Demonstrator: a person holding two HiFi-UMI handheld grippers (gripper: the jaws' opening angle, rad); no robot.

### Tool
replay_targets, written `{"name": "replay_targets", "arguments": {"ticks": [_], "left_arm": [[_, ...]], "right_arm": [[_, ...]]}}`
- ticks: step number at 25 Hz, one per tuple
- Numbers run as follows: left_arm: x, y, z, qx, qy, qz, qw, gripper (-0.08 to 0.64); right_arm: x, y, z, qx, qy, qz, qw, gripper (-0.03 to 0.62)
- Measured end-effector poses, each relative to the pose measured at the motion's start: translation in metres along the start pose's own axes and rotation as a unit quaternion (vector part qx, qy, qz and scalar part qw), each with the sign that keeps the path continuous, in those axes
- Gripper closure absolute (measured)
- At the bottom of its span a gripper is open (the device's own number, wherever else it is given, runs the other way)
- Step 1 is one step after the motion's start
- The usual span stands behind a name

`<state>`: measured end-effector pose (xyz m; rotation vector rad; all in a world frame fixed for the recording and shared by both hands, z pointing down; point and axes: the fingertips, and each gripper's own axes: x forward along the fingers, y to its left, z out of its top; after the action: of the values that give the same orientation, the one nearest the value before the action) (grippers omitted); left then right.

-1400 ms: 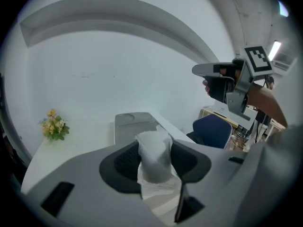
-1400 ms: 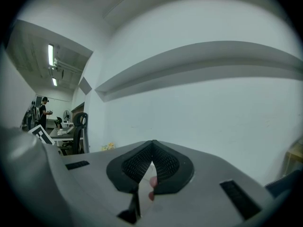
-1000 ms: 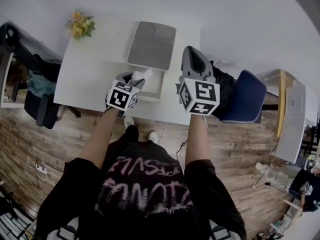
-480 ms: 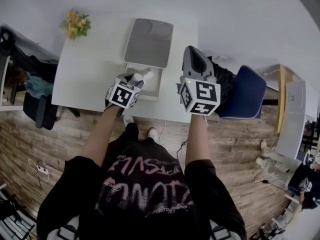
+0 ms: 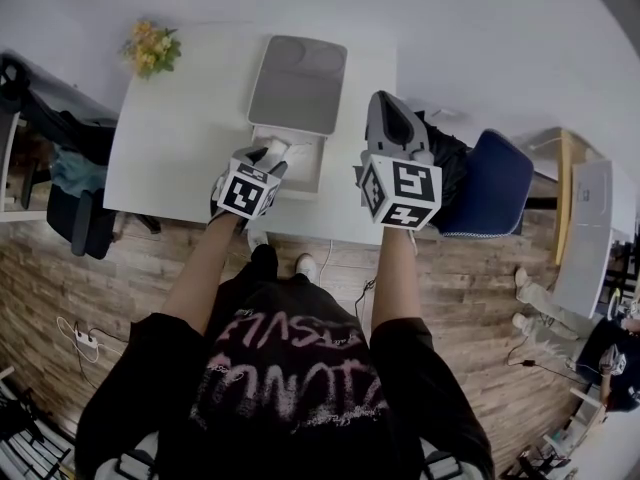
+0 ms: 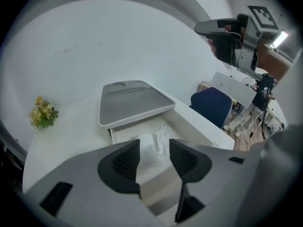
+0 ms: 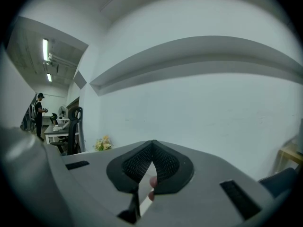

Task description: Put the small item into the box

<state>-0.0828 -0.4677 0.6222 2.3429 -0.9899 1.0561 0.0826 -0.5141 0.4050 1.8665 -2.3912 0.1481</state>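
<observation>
A white box (image 5: 312, 168) stands on the white table (image 5: 175, 153), its grey lid (image 5: 298, 86) raised at the far side. My left gripper (image 5: 272, 152) hangs over the box's near left corner. It is shut on a small crumpled white item (image 5: 276, 146). In the left gripper view that item (image 6: 150, 145) fills the gap between the jaws (image 6: 155, 152), just above the box's inside (image 6: 182, 122), with the lid (image 6: 135, 103) behind. My right gripper (image 5: 384, 100) is held high to the right of the box, shut and empty (image 7: 152, 143), pointing at the wall.
A small bunch of yellow flowers (image 5: 155, 48) sits at the table's far left corner. A blue chair (image 5: 495, 193) stands right of the table and a black office chair (image 5: 60, 168) at its left. A white cabinet (image 5: 590, 238) is further right.
My left gripper has dipped and shifted slightly left over the box, so less of the white item shows past its tips. The right gripper has stayed put.
</observation>
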Motion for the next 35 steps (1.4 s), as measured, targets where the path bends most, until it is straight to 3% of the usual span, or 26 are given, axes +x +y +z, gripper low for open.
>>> {"name": "replay_targets", "arguments": {"ticks": [8,18,27,35], "left_arm": [[-0.023,0.008,0.009,-0.008,-0.037,0.03,0.9988,0.396],[-0.063,0.028,0.023,0.001,-0.085,0.107,0.9907,0.558],[-0.103,0.04,0.041,-0.015,-0.127,0.128,0.9834,0.558],[-0.158,0.054,0.073,-0.023,-0.196,0.155,0.968,0.558]], "right_arm": [[-0.011,0.0,0.002,0.001,-0.004,0.0,1.0,0.581],[-0.025,0.01,0.011,0.001,-0.013,0.011,1.0,0.583],[-0.036,0.016,0.012,0.003,-0.013,0.014,1.0,0.583],[-0.043,0.022,0.015,0.0,-0.014,0.016,1.0,0.583]]}}
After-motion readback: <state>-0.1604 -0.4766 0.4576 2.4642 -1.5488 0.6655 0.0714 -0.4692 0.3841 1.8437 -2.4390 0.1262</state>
